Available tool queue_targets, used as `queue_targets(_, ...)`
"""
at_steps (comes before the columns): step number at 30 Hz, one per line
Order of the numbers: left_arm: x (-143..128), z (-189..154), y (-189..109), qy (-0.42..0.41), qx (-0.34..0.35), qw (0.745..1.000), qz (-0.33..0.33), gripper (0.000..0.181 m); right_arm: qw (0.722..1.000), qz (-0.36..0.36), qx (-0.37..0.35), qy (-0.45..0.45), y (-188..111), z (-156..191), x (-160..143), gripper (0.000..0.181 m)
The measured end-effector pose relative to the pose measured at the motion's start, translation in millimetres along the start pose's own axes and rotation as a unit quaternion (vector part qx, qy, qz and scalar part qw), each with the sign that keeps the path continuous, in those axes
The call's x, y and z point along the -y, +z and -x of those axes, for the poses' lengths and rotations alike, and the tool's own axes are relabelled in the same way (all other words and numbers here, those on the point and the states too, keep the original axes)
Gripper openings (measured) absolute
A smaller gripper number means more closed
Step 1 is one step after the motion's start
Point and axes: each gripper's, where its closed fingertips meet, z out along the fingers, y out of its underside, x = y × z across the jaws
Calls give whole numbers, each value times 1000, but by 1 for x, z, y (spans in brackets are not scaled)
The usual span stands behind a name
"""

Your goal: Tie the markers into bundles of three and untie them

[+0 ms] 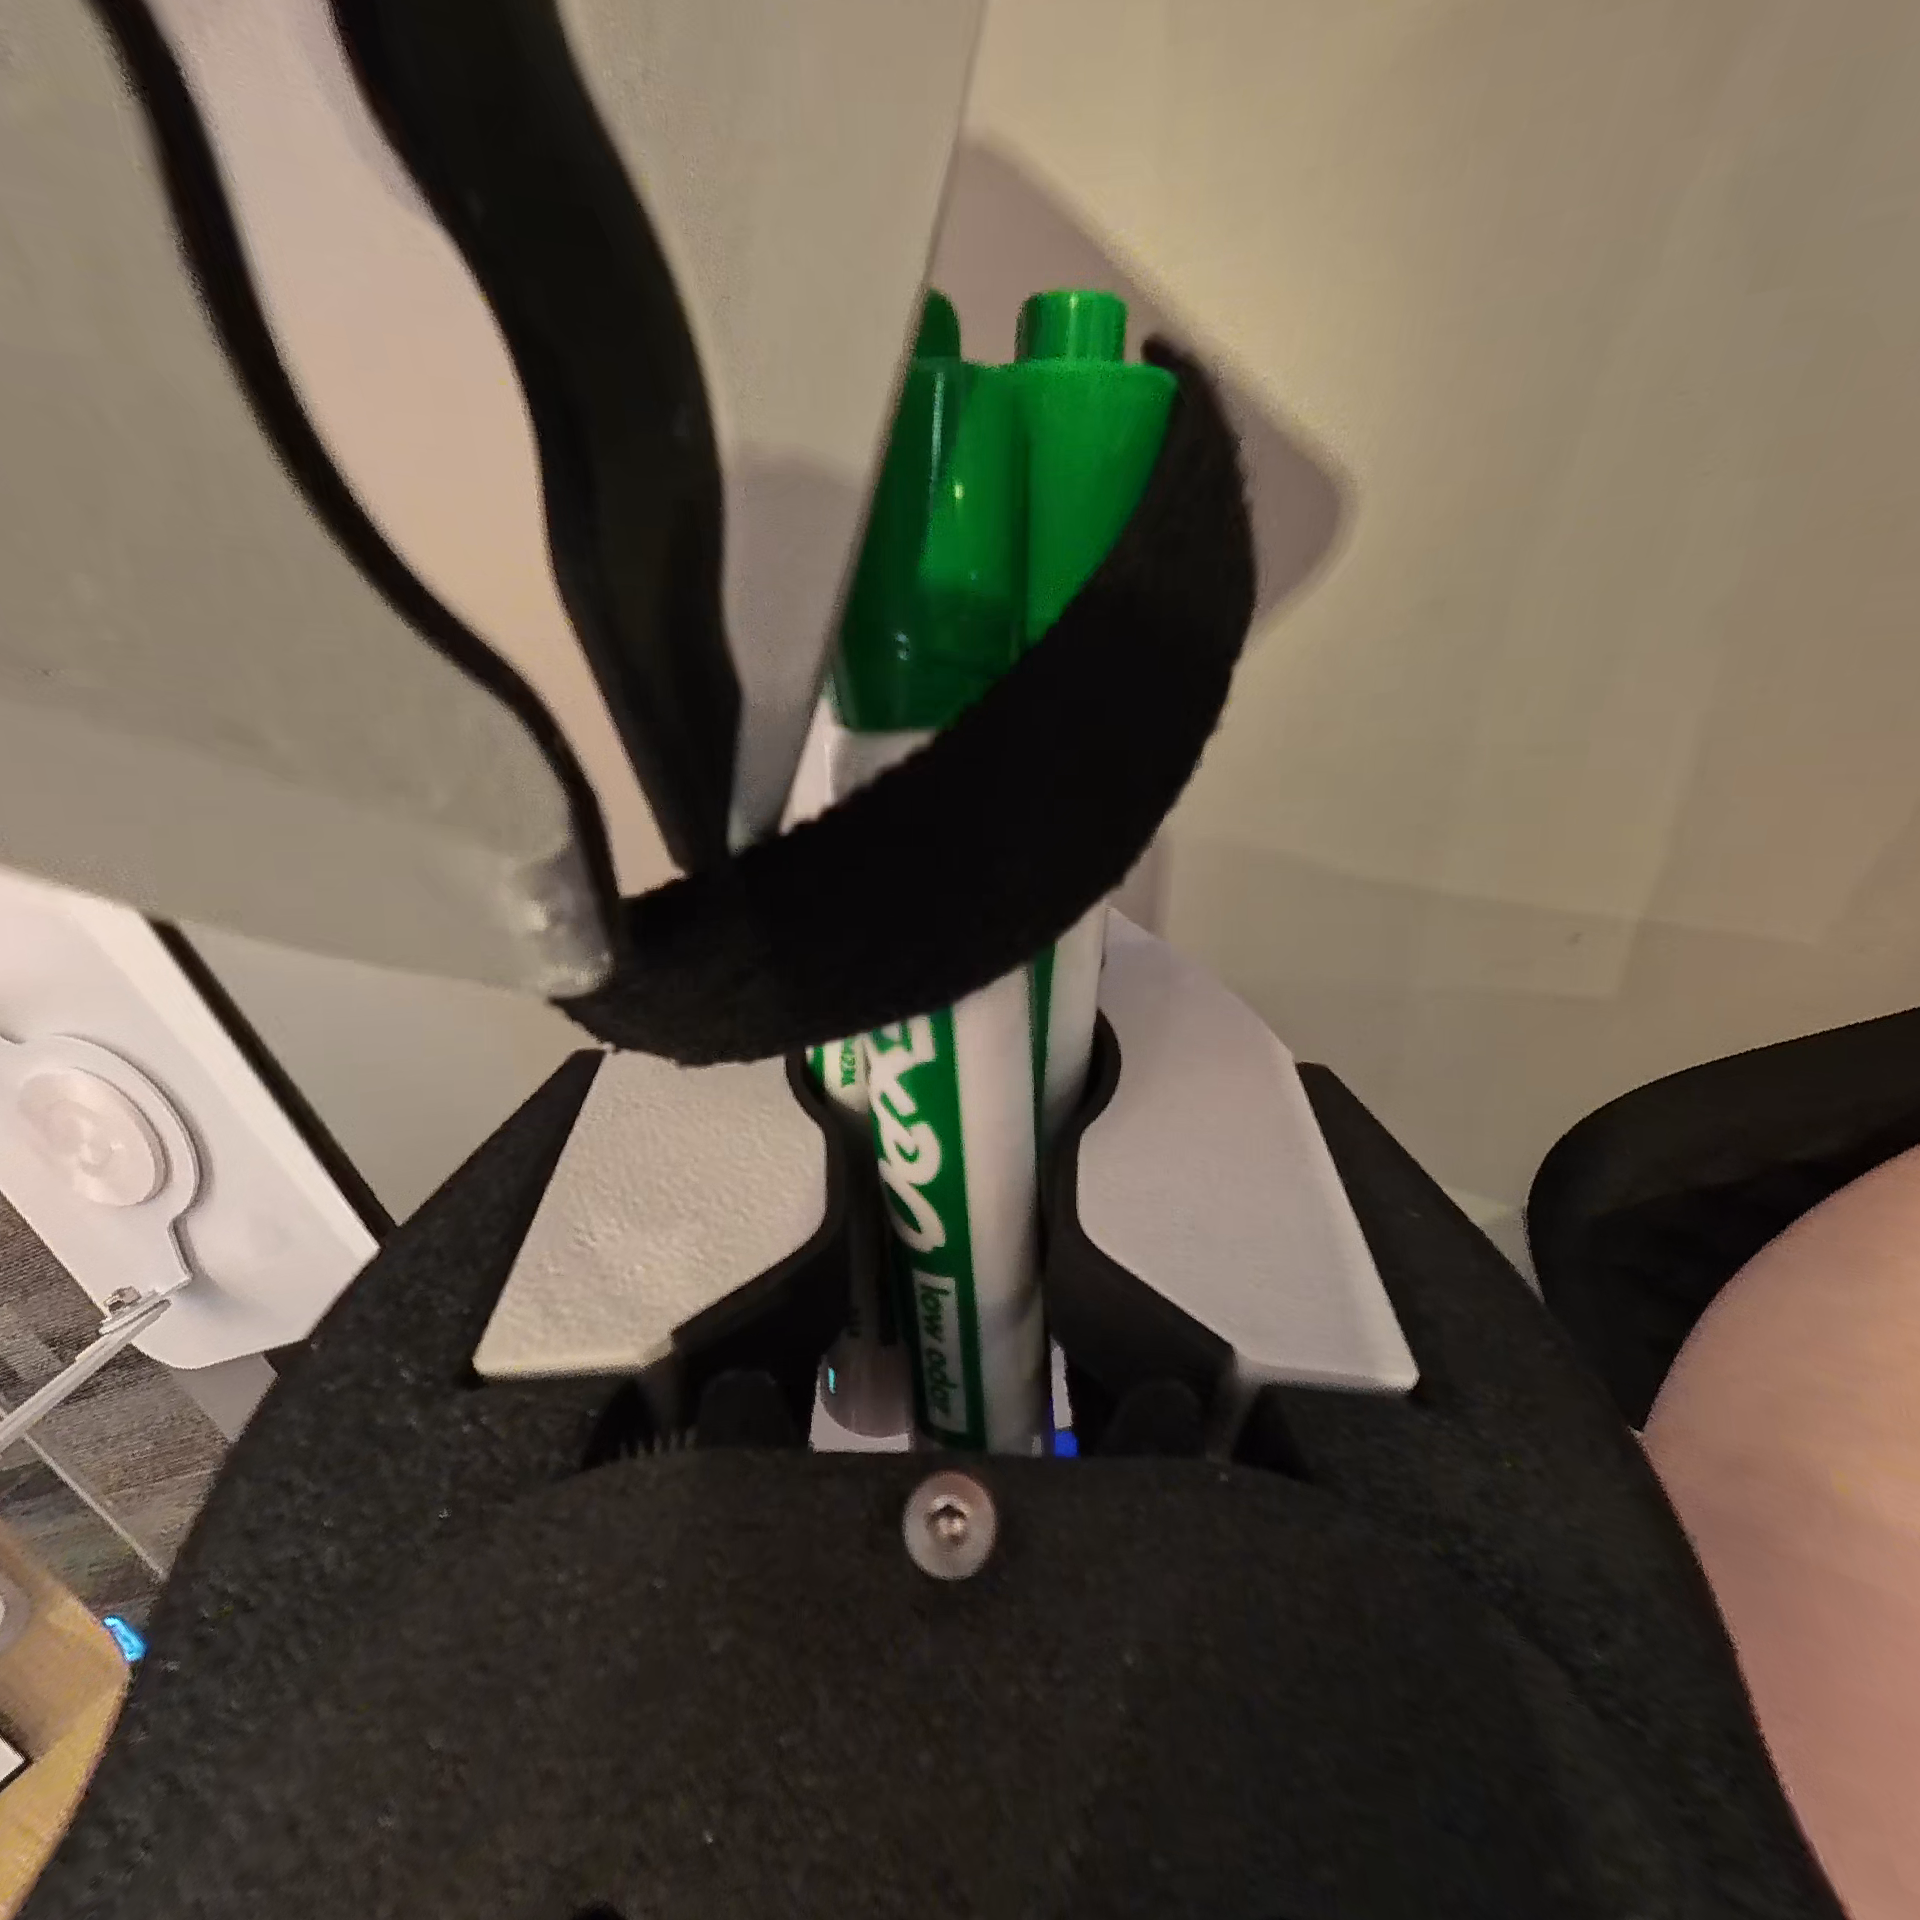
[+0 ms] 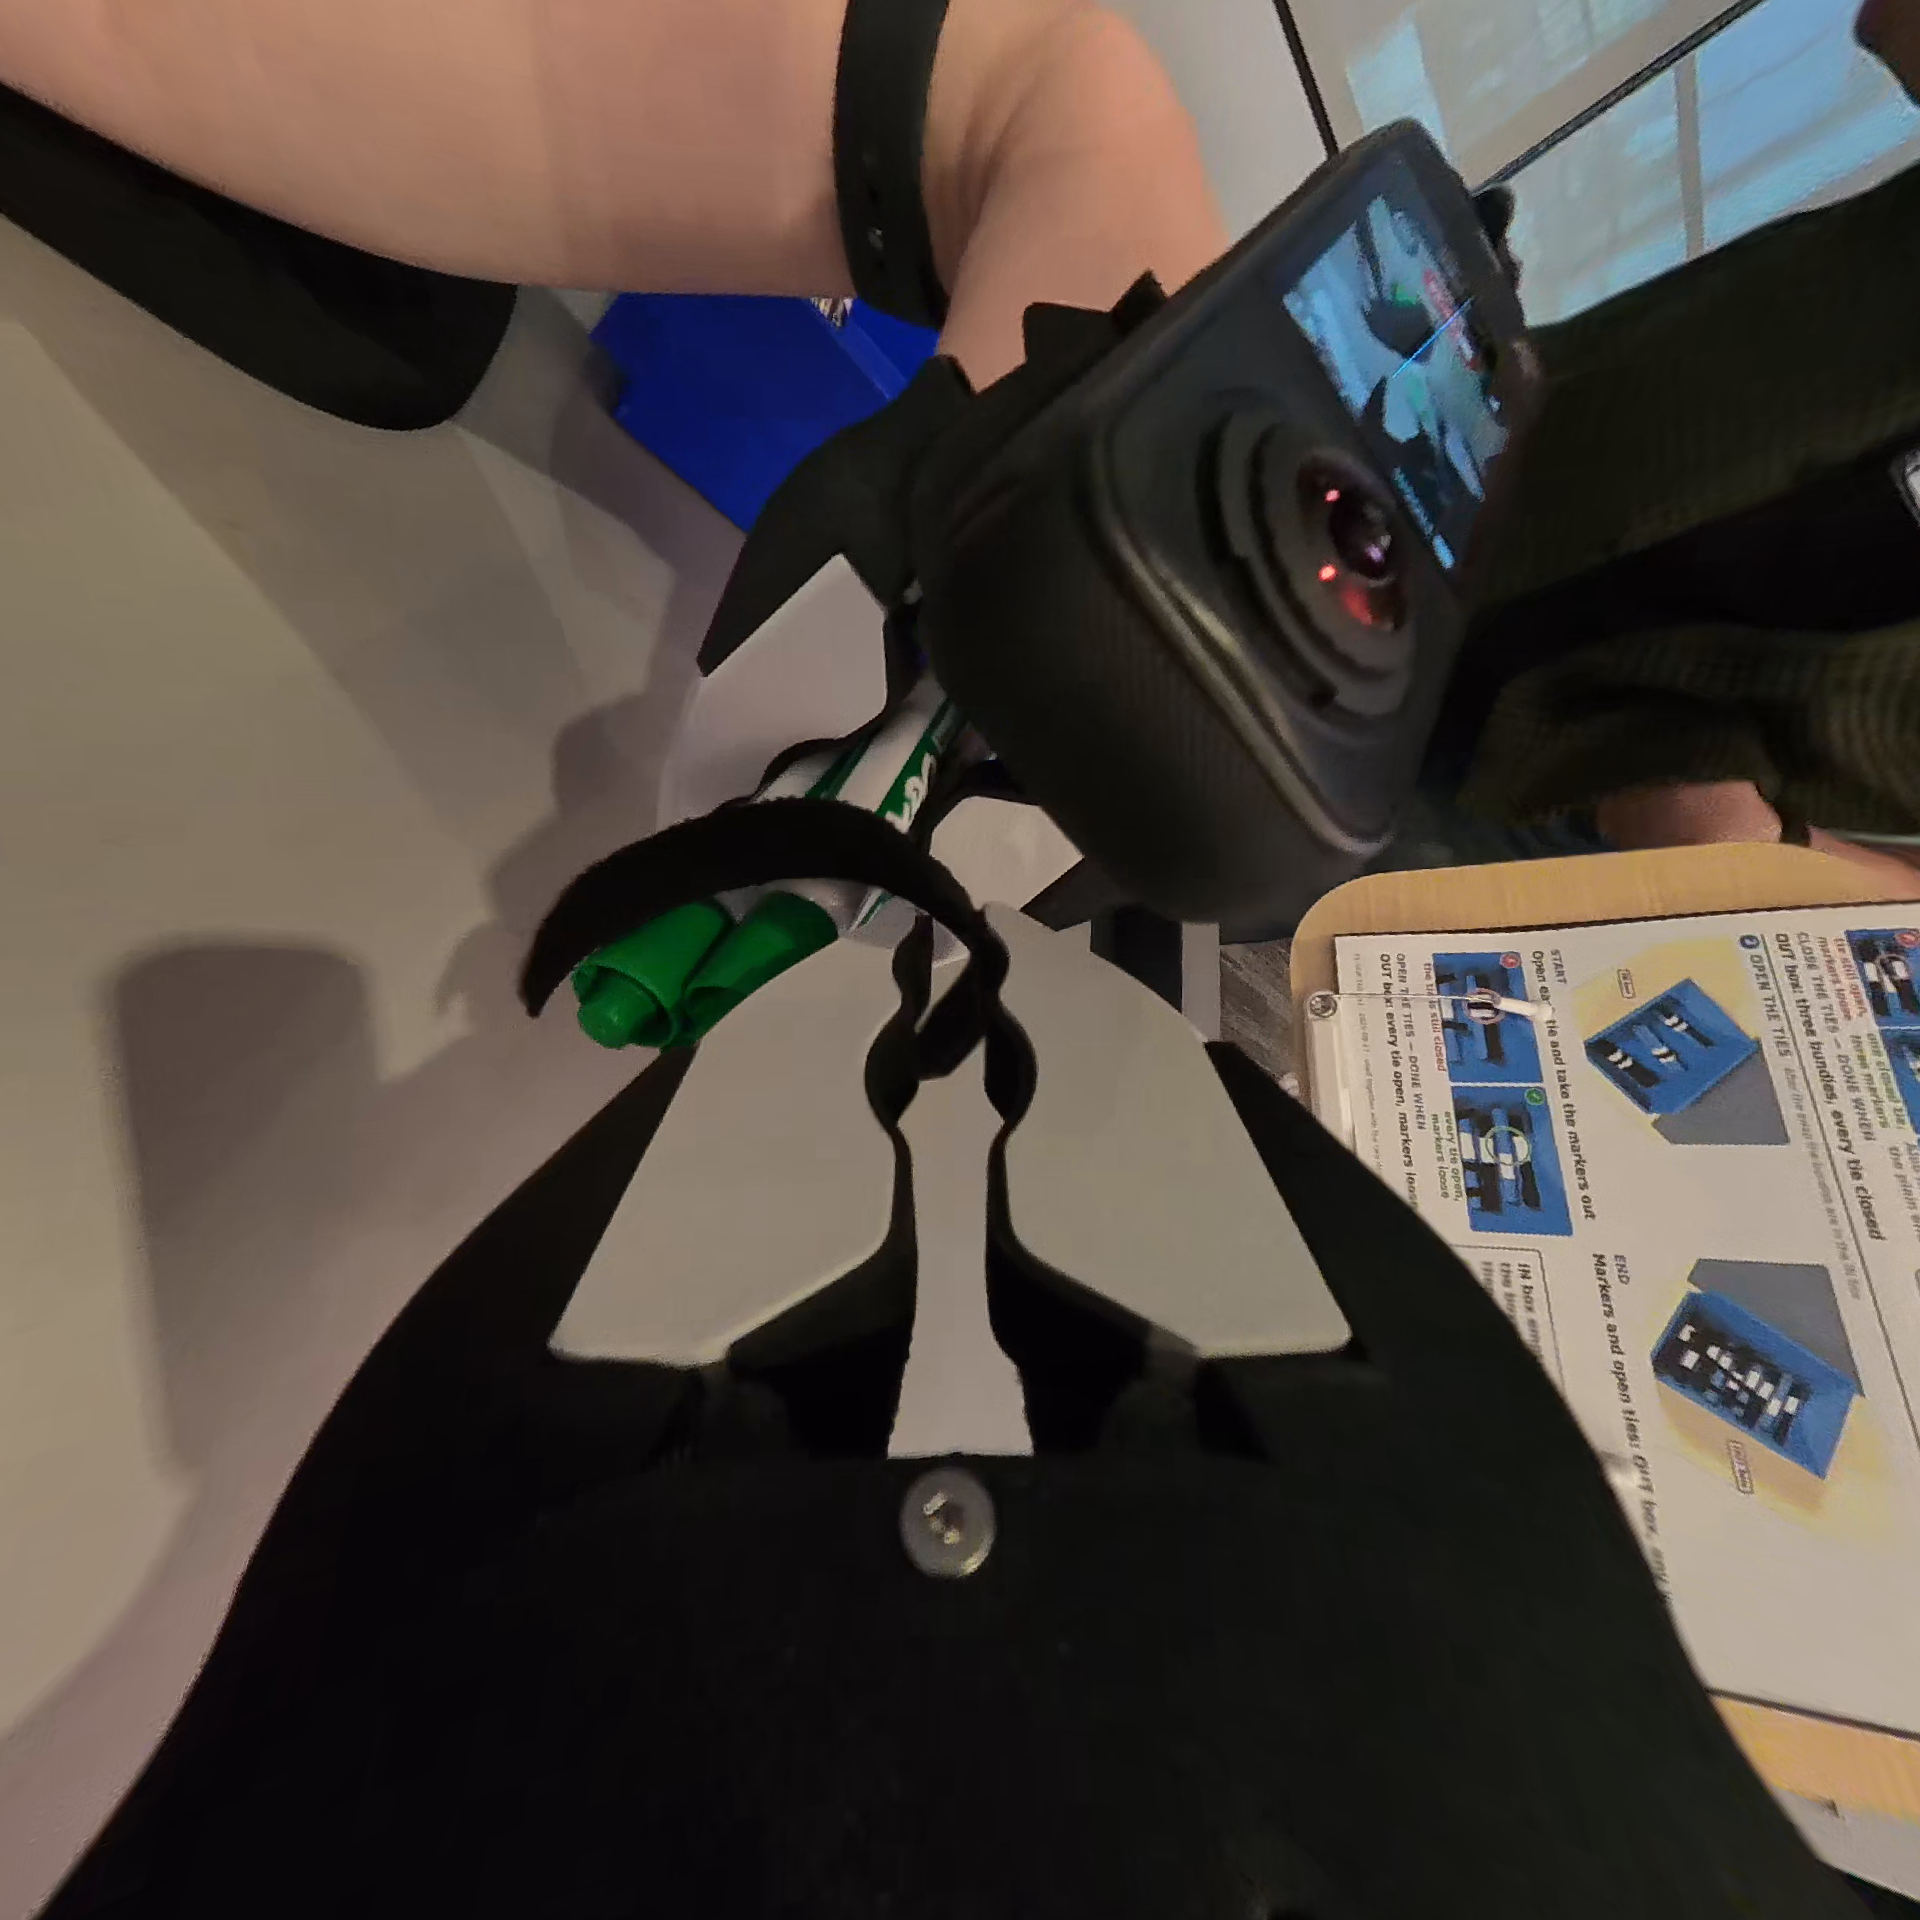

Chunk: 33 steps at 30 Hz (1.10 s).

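Markers (image 1: 966, 1195) with white barrels and green caps stand in the middle of the left wrist view, held between the two fingers of the left gripper (image 1: 956, 1132), which is closed on their barrels in the lower centre of the frame. Just above the fingertips a black strap (image 1: 935, 862) goes around the markers in a loose, tilted loop, and its free end rises to the upper left of the frame, where the right gripper's pale fingers cover much of the view. In the right wrist view the right gripper (image 2: 951, 1023) sits at the centre, its fingers narrow and pinched on a twisted part of the same strap (image 2: 727, 842). Beyond the fingertips the strap arches over the green caps of the markers (image 2: 696, 977), left of centre, all of it above a pale table (image 2: 208, 727). Farther up, the left gripper (image 2: 904, 727) holds the barrels, with its dark camera (image 2: 1247, 540) filling the upper right. A printed instruction sheet (image 2: 1662, 1195) lies on a wooden board (image 2: 1558, 883) at the right edge. A blue box (image 2: 748, 384) sits in the upper middle, and a bare forearm (image 2: 520, 135) with a black wristband crosses the top.
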Motion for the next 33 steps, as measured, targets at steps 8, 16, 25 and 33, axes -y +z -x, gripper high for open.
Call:
queue_targets(8,3,0,1,3,1,1000,-1,41,998,-25,7,61,6,-2,8,10)
queue_targets(16,3,1,-2,4,9,1000,-3,41,989,-48,50,129,-1,1,19,16)
queue_targets(25,2,0,2,-5,-6,1000,-6,44,985,-44,65,156,1,2,14,18)
queue_targets(33,-19,11,1,-46,2,999,-10,42,971,-115,164,134,-30,27,20,19)
